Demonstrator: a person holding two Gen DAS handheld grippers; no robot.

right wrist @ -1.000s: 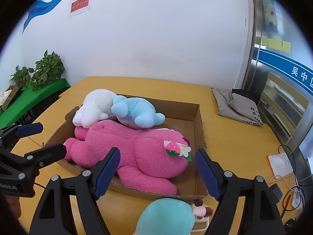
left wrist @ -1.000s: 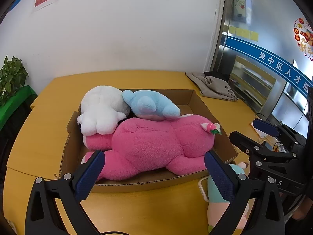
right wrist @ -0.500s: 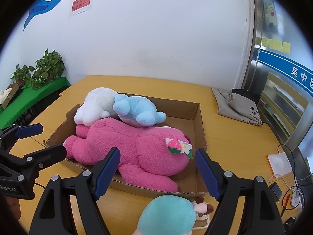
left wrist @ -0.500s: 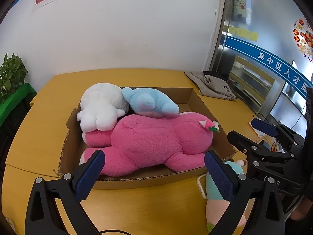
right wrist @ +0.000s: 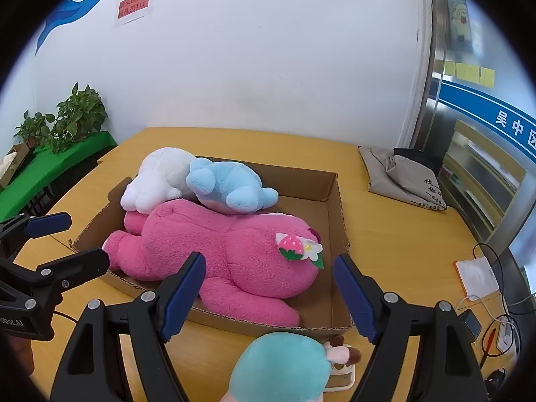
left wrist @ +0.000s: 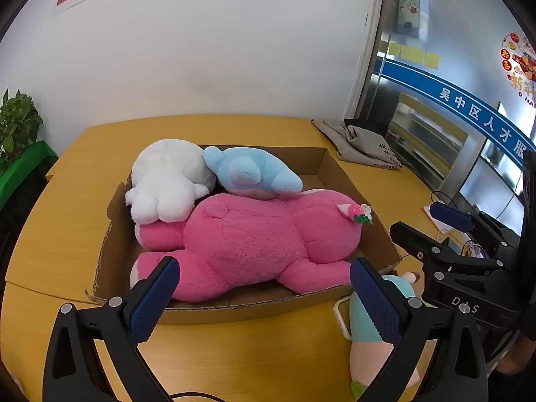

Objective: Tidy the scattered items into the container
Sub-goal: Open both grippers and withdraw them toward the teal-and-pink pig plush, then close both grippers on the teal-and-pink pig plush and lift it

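A shallow cardboard box (left wrist: 338, 174) (right wrist: 336, 207) on the yellow table holds a big pink plush (left wrist: 254, 241) (right wrist: 234, 251), with a white plush (left wrist: 171, 181) (right wrist: 160, 174) and a light blue plush (left wrist: 251, 174) (right wrist: 231, 184) lying on top of it. A teal and pink plush (left wrist: 378, 335) (right wrist: 281, 365) lies on the table outside the box's near right corner. My left gripper (left wrist: 264, 296) hovers open before the box's near wall, nothing between its fingers. My right gripper (right wrist: 269, 288) stands open just above the teal plush, not touching it.
A grey cloth bag (left wrist: 361, 144) (right wrist: 398, 177) lies at the table's far right. A white pad (right wrist: 475, 278), cables and small devices sit at the right edge. A white-framed item (left wrist: 340, 315) lies under the teal plush. Potted plants (right wrist: 63, 124) stand on a green shelf at left.
The box and plush toys have shifted slightly in both views, a small drift of the cameras. Both grippers stay open and empty.
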